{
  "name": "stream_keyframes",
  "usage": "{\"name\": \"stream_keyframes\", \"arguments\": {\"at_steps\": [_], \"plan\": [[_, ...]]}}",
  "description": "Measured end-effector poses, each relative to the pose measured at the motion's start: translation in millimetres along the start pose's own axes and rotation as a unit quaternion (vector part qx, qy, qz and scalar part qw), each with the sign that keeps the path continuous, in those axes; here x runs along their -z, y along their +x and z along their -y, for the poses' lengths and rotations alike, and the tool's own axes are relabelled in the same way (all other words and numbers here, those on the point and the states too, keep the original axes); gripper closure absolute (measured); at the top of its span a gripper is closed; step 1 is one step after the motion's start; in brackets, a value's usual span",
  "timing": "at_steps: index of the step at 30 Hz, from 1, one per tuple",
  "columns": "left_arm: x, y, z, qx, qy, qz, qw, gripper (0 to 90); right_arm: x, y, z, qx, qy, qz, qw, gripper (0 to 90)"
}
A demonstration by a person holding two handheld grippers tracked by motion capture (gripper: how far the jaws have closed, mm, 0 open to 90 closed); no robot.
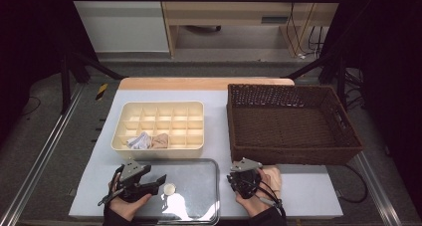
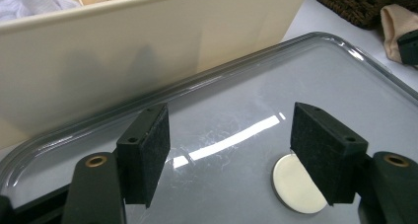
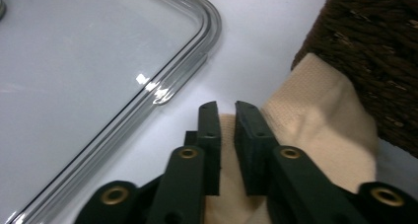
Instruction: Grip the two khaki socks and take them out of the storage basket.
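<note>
1. Your left gripper (image 1: 160, 182) sat at the near-left of the bench (image 1: 308, 191), over the left part of the clear tray (image 1: 199, 166), and its jaws stood wide apart with nothing between them.
2. In the left gripper view, a small pale disc (image 2: 296, 187) lay flat on the tray (image 2: 345, 81) just under the inner edge of the right-hand jaw; the high view put that disc (image 1: 169, 189) just beyond the jaw tips.
3. Your right gripper (image 1: 238, 179) rested just off the tray's right edge, close in front of the brown woven basket (image 1: 293, 121).
4. In the right gripper view its jaws were nearly closed, with a narrow gap left, and a beige cloth (image 3: 315, 125) lay under and behind them, against the basket wall (image 3: 374, 51). You could not tell from that view whether the jaws pinched the cloth or merely sat over it.
5. The cream compartment box (image 1: 159, 124) stood behind the tray, left of the basket, and held a white crumpled piece (image 1: 139, 141) and a beige one (image 1: 160, 141) side by side in its front row.
</note>
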State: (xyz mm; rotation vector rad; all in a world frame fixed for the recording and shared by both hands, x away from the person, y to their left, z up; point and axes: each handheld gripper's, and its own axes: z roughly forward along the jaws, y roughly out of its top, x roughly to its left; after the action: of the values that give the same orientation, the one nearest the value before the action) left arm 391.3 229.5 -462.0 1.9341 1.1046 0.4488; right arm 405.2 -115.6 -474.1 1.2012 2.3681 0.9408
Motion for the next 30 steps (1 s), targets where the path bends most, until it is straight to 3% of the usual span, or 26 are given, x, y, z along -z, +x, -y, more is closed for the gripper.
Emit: {"name": "stream_keyframes", "arguments": {"at_steps": [4,8,11,14,16,21,26,30], "plan": [[-0.4,0.2,-0.4,0.000,0.000,0.000,1.0000,30.9,1.7,-4.2,0.3,-0.029,-0.001,-0.013,0.9995,88.8],[-0.7,0.5,-0.8,0.000,0.000,0.000,1.0000,30.9,9.1,-6.5,-2.2,-0.043,-0.018,-0.031,0.9984,89.5],[-0.2,1.1,-0.9,0.001,-0.001,0.000,1.0000,30.9,20.2,-4.2,-7.2,-0.043,-0.044,-0.047,0.9970,89.7],[0.0,0.8,-1.1,0.002,-0.001,0.000,1.0000,30.9,27.9,4.1,-12.8,-0.045,-0.066,-0.080,0.9936,89.7],[0.4,0.7,-1.3,0.001,-0.002,0.000,1.0000,30.9,30.1,14.8,-17.6,-0.032,-0.072,-0.098,0.9921,89.6],[1.3,1.9,-1.5,0.004,-0.004,0.001,1.0000,30.9,20.2,36.4,-23.8,-0.021,-0.065,-0.135,0.9885,89.6],[1.8,1.3,-1.7,0.004,-0.005,0.004,1.0000,31.3,-1.0,49.1,-20.2,-0.008,-0.032,-0.132,0.9907,89.0],[3.1,1.1,-1.9,0.006,-0.008,0.008,0.9999,32.1,-4.4,49.4,-19.7,-0.004,-0.038,-0.134,0.9903,81.3]]}}
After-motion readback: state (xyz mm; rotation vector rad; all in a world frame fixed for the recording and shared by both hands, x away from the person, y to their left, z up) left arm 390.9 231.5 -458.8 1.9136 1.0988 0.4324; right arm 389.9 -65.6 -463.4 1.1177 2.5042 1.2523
